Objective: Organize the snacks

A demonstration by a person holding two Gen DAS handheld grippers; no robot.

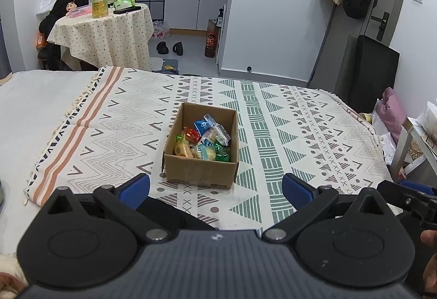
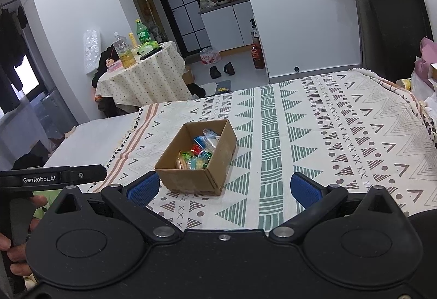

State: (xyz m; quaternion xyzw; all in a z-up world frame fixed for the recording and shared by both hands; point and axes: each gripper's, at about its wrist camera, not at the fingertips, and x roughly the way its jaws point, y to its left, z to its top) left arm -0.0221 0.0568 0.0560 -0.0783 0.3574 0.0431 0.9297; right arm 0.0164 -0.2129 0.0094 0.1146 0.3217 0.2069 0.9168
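A small open cardboard box stands on the patterned cloth over the bed. Several wrapped snacks in blue, red, green and yellow lie inside it. My left gripper hovers just short of the box's near wall, open, nothing between its blue pads. My right gripper is also open and empty, with the box ahead and slightly left of centre. Part of the right gripper shows at the edge of the left wrist view, and the left one's body in the right wrist view.
Beyond the bed stands a round table with bottles and small items. Shoes lie on the floor near a kitchen alcove. A dark panel leans by the door, with clutter at the bed's right side. A hand grips the left handle.
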